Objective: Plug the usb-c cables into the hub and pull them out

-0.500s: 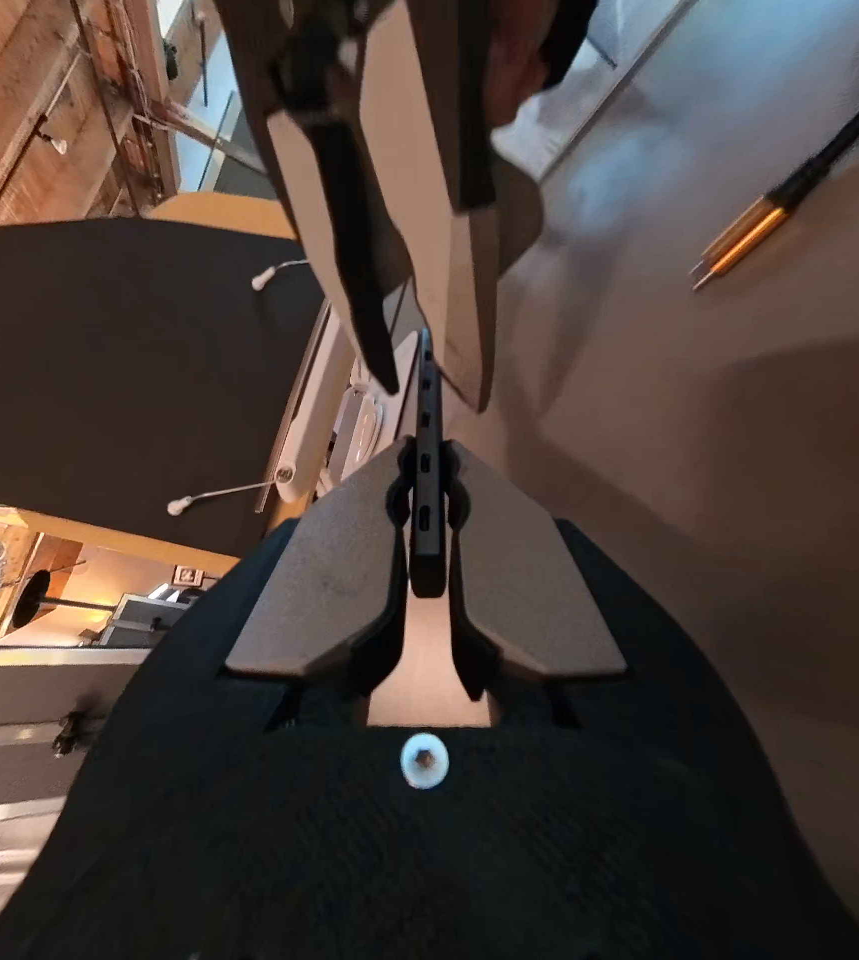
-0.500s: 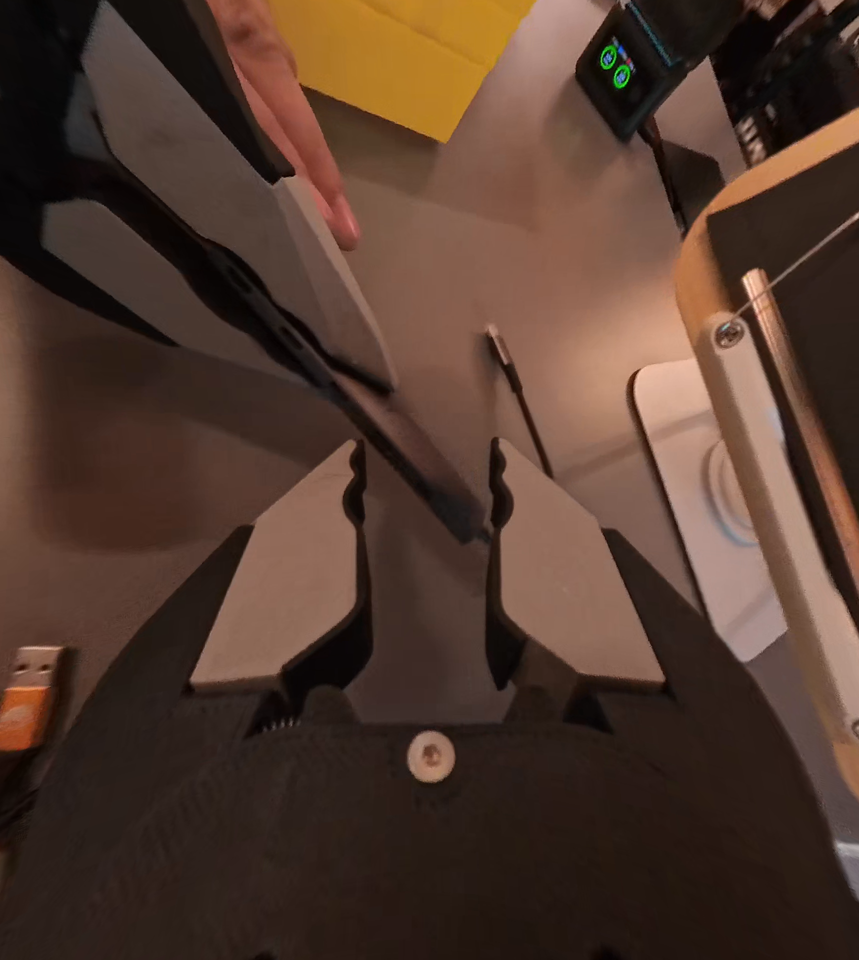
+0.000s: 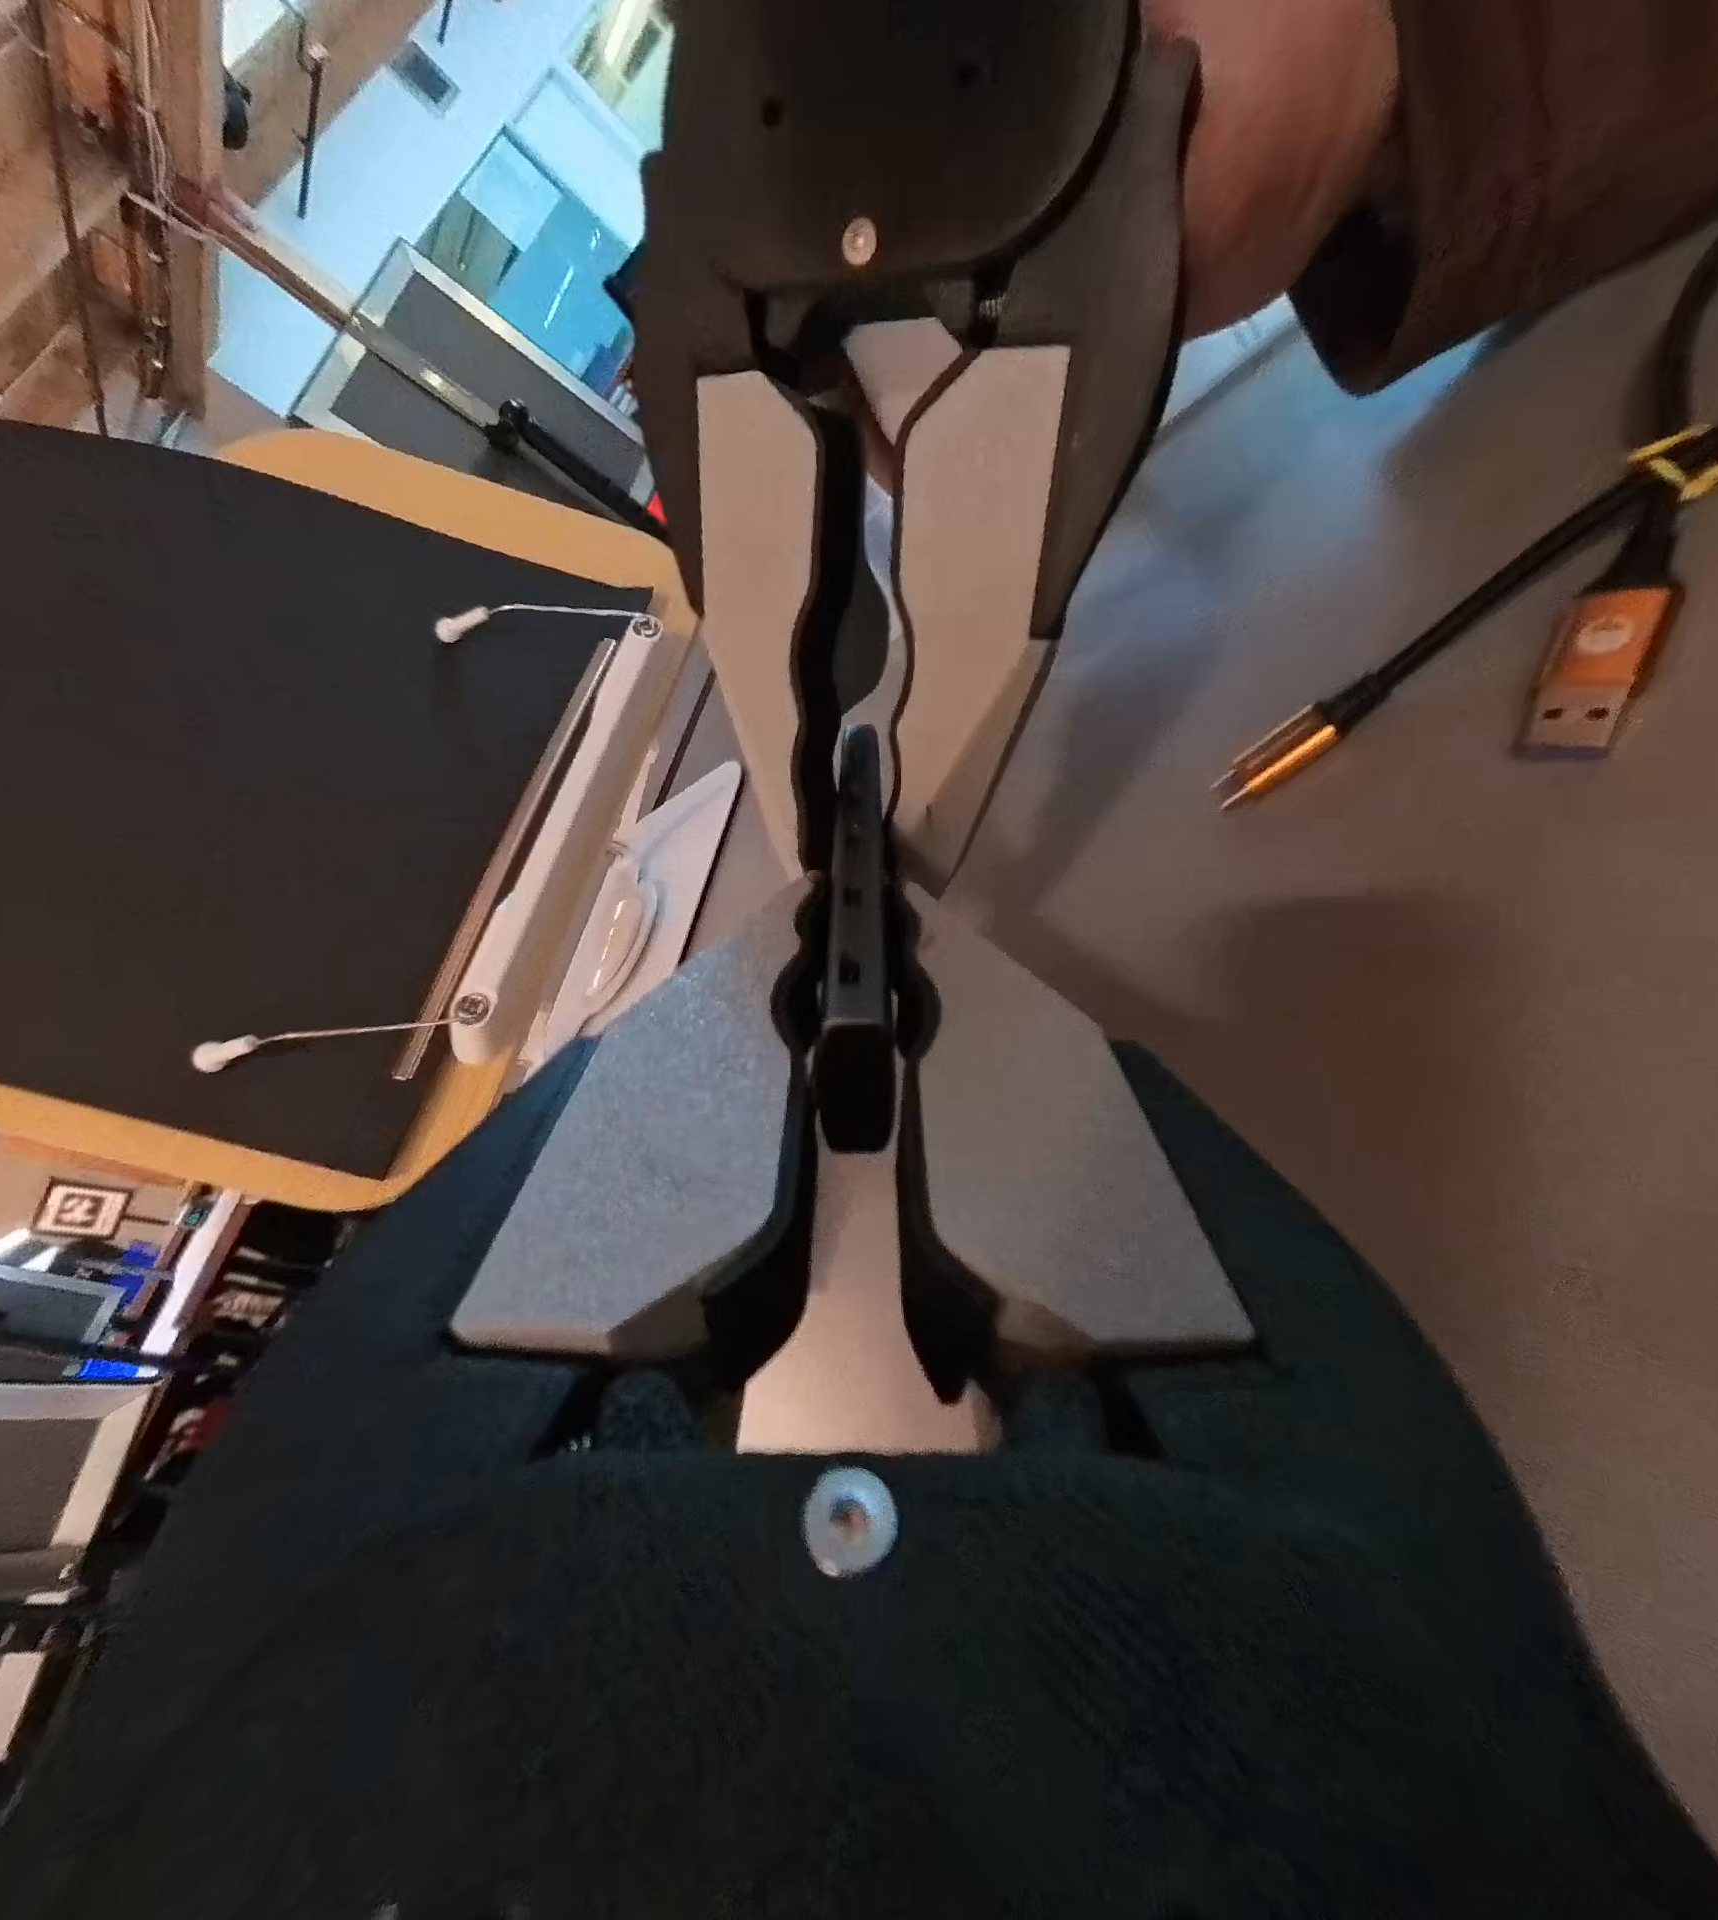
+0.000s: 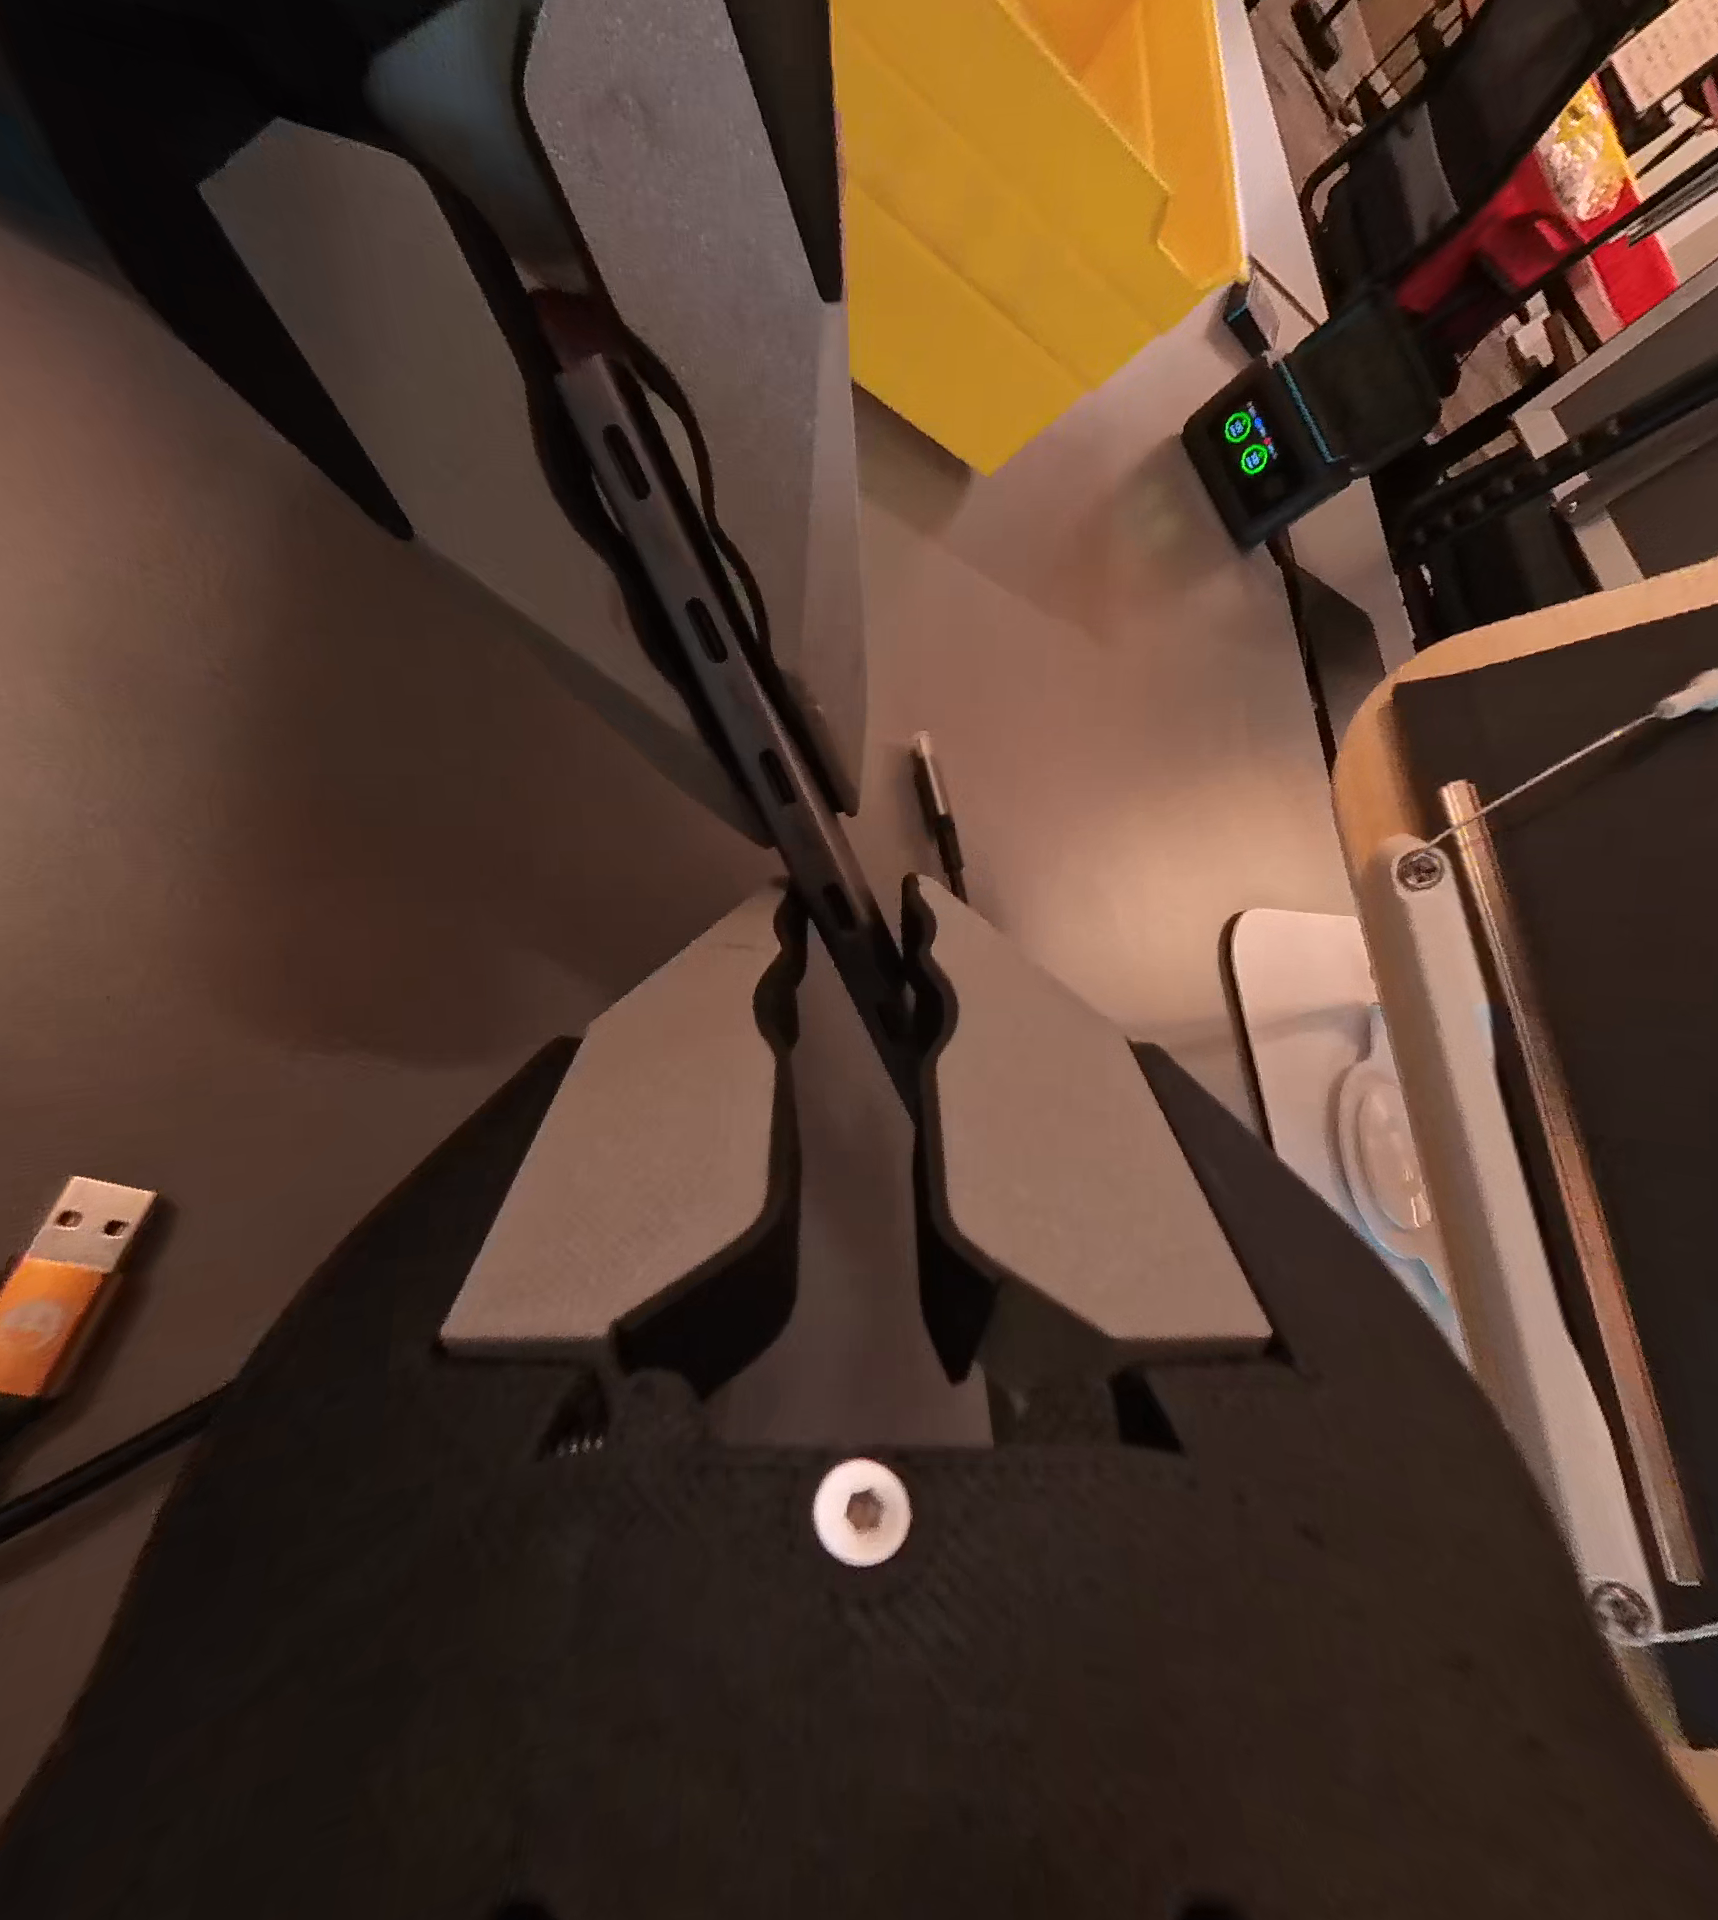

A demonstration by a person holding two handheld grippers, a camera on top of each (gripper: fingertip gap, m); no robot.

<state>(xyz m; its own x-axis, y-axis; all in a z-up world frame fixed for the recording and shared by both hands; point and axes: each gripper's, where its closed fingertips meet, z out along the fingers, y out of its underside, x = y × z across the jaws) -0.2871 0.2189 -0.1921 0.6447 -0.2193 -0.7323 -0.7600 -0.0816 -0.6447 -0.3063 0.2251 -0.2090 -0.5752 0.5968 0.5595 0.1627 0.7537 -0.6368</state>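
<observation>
Hub point(image 3: 853, 997) sits clamped edge-up in my left gripper point(image 3: 855, 977), its jaws closed on the near end and its long axis running straight ahead, away from my wrist. My right gripper point(image 4: 847, 961) comes in from the opposite end; its jaws straddle the far tip with a gap still showing on one side, so I read it as partly open and holding nothing firmly. Both grippers are equally close, each at one end. The hub is a slim dark grey bar with a row of small oval ports along its upturned edge. One loose usb-c cable point(image 4: 936, 805) lies on the table just ahead of my right fingertips, to their right, unplugged. An orange USB plug point(image 4: 44, 1299) lies off to my right gripper's left.
</observation>
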